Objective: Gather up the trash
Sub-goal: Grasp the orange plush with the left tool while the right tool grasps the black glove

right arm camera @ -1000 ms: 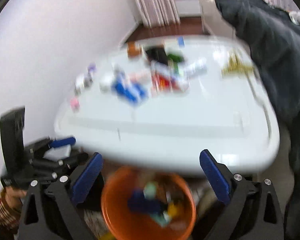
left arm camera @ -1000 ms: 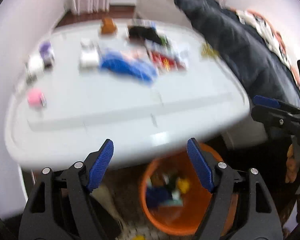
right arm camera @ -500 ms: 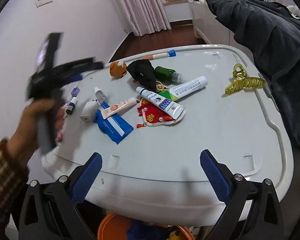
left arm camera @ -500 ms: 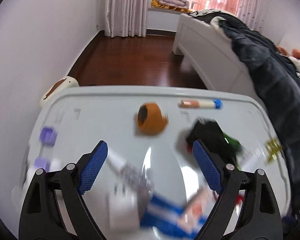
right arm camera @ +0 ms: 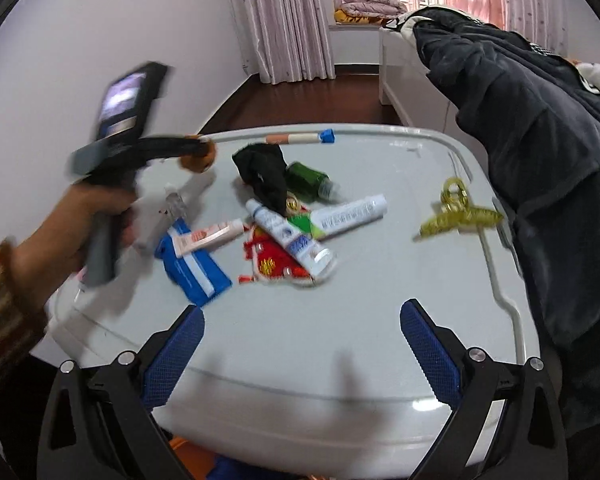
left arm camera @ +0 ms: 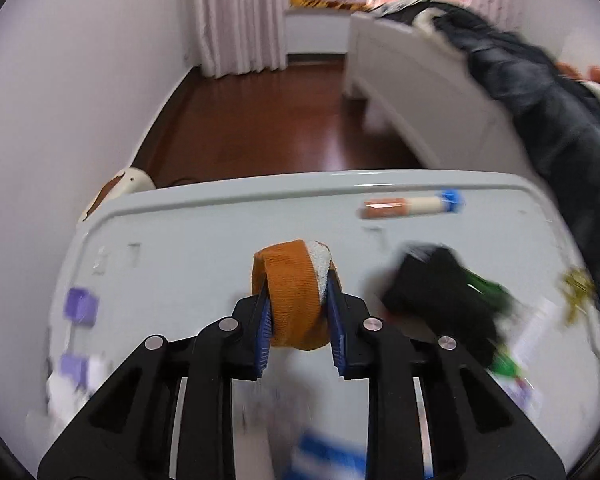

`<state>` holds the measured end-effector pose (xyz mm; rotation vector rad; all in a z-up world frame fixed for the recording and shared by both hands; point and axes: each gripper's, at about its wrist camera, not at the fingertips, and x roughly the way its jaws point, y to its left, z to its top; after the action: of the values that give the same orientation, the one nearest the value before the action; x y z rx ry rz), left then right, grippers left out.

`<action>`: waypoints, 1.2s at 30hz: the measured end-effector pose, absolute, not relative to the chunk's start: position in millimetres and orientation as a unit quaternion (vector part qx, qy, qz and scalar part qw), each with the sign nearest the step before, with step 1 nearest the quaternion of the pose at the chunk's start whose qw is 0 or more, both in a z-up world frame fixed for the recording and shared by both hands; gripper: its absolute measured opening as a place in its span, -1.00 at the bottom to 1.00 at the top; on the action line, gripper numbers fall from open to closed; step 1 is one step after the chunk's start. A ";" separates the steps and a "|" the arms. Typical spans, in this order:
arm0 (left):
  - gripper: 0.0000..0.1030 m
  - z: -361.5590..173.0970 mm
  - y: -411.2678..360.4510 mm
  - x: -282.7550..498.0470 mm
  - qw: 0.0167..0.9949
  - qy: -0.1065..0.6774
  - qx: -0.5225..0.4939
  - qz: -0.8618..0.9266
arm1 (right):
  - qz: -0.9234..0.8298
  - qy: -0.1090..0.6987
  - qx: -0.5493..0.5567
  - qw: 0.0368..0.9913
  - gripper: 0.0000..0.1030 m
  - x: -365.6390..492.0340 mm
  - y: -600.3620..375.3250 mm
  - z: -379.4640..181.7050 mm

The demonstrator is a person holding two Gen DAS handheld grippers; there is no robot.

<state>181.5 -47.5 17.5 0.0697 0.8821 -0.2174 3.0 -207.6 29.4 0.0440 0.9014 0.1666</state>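
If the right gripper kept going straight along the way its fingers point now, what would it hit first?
Most likely bare table top. The right gripper is open and empty, angled down at the clear stretch of table. The red pouch and the toothpaste tubes lie farther on; depth is uncertain in this fisheye view.

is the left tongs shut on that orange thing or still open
Shut on it. The left tongs have just been closing, and both blue pads now press the sides of the orange fabric roll above the white table.

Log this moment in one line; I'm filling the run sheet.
left claw: just closed on orange fabric roll | right claw: open, empty, over table | step: pickup
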 end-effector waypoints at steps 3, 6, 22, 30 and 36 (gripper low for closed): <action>-0.54 43.6 -32.2 129.5 0.903 0.410 0.013 -0.126 | 0.107 0.427 0.020 0.898 0.88 34.0 -193.9 40.7; -0.53 62.2 -10.3 74.9 0.911 0.386 -0.023 -0.142 | 0.116 0.408 -0.030 0.905 0.88 78.9 -166.9 45.5; -0.51 46.1 12.1 25.9 0.903 0.391 -0.015 -0.177 | 0.101 0.513 -0.167 0.836 -0.64 231.2 -86.2 -35.4; -0.51 51.0 14.2 20.1 0.895 0.393 -0.040 -0.207 | 0.157 0.450 -0.061 0.877 -0.64 150.7 -108.6 53.0; -0.51 45.0 -5.9 -30.3 0.871 0.418 -0.034 -0.258 | 0.179 0.440 -0.021 0.880 -0.62 18.3 -137.4 85.9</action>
<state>-30.3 -5.9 45.0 -0.0707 0.8732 -0.5385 18.3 -137.4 85.9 -0.0437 0.9179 0.3726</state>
